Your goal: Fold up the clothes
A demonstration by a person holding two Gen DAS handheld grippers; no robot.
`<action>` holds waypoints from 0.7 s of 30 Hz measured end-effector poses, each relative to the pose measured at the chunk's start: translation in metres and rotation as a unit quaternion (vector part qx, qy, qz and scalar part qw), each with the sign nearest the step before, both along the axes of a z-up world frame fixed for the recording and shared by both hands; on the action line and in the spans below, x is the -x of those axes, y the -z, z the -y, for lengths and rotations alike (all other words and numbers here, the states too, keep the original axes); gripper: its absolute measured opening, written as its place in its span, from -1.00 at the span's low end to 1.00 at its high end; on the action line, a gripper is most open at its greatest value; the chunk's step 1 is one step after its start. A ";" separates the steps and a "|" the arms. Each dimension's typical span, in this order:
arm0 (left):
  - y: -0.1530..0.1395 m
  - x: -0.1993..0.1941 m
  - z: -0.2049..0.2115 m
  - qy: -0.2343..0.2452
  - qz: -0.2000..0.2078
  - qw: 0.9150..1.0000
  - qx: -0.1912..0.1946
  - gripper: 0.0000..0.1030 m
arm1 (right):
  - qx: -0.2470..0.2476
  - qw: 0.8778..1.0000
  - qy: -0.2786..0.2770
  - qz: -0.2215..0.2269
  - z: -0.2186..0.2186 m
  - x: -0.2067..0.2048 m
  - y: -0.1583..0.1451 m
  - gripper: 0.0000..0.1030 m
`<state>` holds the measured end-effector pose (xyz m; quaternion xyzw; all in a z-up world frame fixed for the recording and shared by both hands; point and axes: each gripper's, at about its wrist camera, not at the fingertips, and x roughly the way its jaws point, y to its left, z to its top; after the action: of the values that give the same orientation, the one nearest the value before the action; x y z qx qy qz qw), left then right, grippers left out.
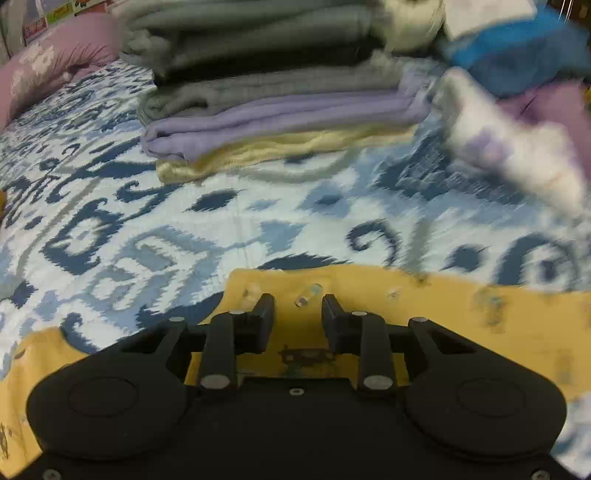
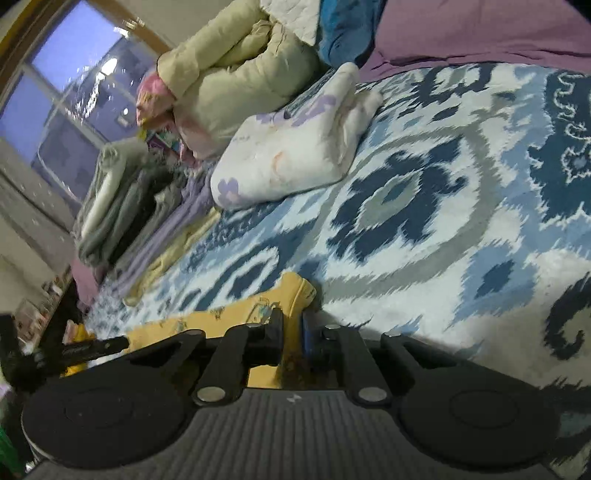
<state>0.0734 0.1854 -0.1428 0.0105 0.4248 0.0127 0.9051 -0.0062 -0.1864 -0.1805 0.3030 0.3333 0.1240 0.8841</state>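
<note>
A yellow printed garment [image 1: 424, 306] lies flat on the blue-and-white patterned bedspread [image 1: 221, 221] at the near edge. My left gripper [image 1: 297, 306] hovers right over its far hem, open, with the yellow cloth showing in the gap between the two black fingers. In the right wrist view the same yellow garment [image 2: 236, 314] rises in a fold at one end. My right gripper [image 2: 293, 325] is shut on that raised end, and the cloth runs up between the nearly closed fingers.
A stack of folded clothes [image 1: 280, 110] in grey, lilac and pale yellow sits farther back on the bed. Beside it lies a white bundle with purple flowers [image 2: 295, 147], then a beige quilted jacket [image 2: 229, 74], blue cloth and a purple sheet [image 2: 480, 33]. A pink pillow [image 1: 55, 62] lies at far left.
</note>
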 end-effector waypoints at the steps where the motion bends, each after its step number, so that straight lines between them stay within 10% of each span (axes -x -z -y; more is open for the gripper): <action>1: 0.000 -0.004 0.002 -0.008 0.006 1.000 -0.008 -0.38 | 0.007 1.000 0.005 0.004 -0.001 0.000 -0.001 -0.78; 10: -0.023 0.054 0.031 0.024 0.038 0.999 0.020 -0.40 | -0.022 1.000 0.013 -0.007 0.009 -0.005 0.003 -0.77; 14: 0.005 0.055 0.054 0.054 0.023 0.998 -0.027 -0.33 | -0.016 1.000 0.013 -0.009 0.008 -0.004 0.002 -0.75; 21: -0.037 0.136 -0.004 -0.057 0.090 0.993 0.056 -0.21 | 0.046 0.996 0.055 0.047 0.006 0.015 -0.024 -0.43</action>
<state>-0.0622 0.1896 -0.1055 -0.0661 0.3415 0.0415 0.9366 -0.0213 -0.1928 -0.1565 0.2740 0.2800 0.0743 0.9171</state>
